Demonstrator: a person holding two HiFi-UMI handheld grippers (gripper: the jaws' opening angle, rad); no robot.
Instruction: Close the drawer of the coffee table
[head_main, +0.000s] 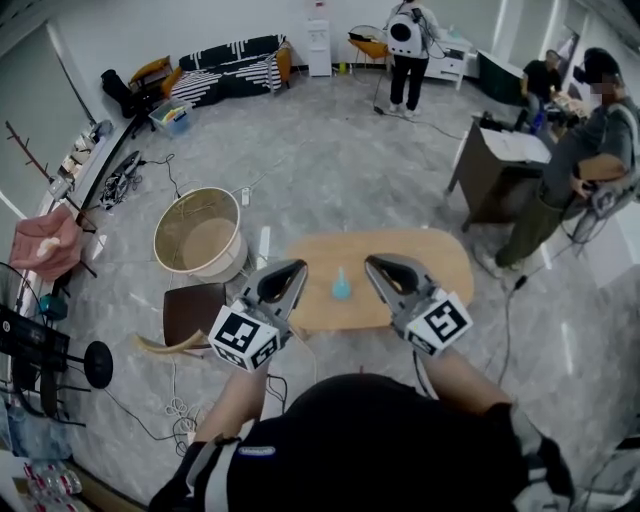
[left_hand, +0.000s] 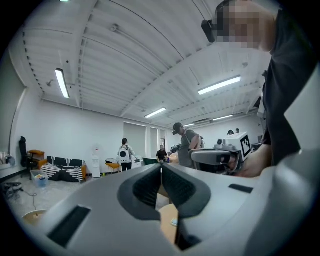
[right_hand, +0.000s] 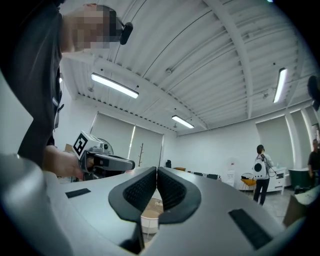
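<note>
You hold your left hand-held gripper (head_main: 298, 266) and right hand-held gripper (head_main: 371, 262) pressed together, empty, above the desk (head_main: 440, 265).

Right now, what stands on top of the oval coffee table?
One small light-blue object stands near the middle of the coffee table. The left gripper and right gripper cover parts of its near edge, so anything there and the drawer cannot be seen.
</note>
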